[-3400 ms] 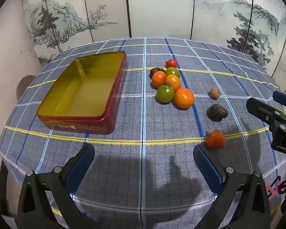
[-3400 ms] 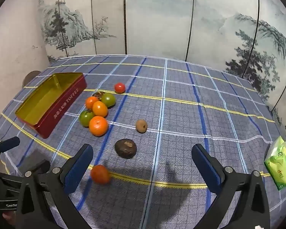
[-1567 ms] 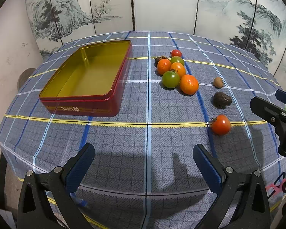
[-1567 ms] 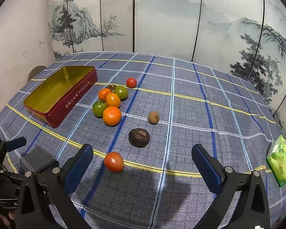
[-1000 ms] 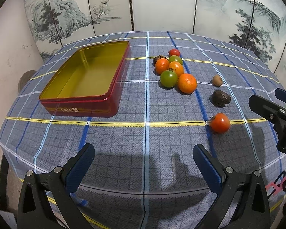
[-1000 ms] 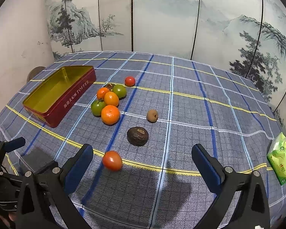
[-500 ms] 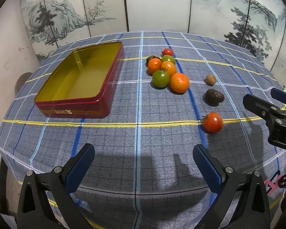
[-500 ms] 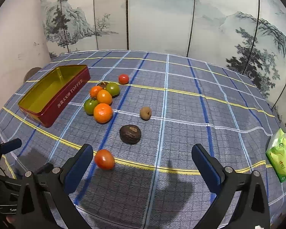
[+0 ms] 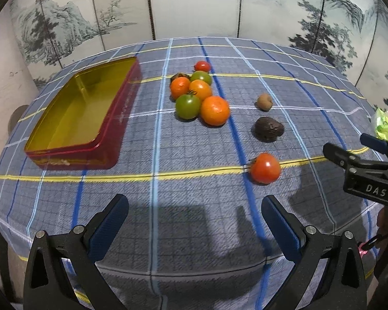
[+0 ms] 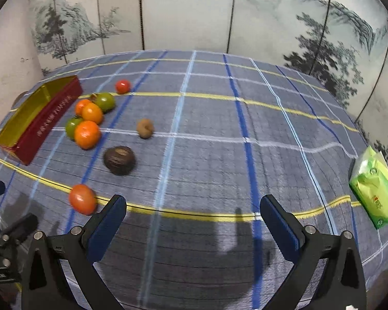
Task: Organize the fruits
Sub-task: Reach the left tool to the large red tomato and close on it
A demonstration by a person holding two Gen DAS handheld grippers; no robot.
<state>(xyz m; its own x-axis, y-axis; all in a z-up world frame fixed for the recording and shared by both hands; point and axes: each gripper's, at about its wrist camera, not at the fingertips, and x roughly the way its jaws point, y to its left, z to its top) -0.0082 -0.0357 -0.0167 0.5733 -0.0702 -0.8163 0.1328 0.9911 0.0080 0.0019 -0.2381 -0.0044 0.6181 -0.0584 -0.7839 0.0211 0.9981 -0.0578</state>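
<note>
Nothing is picked up yet: the tin sits empty at the left of the bench, and the fruit lies loose to its right, a cluster close by, with the near tomato apart at the front. Both the left gripper and right gripper hover wide and empty. The first reach seems in hand; next, one gripper should likely drop over the near tomato and close gently, since it may roll.

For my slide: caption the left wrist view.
Open left tongs hover before scattered fruit and an empty tin.
</note>
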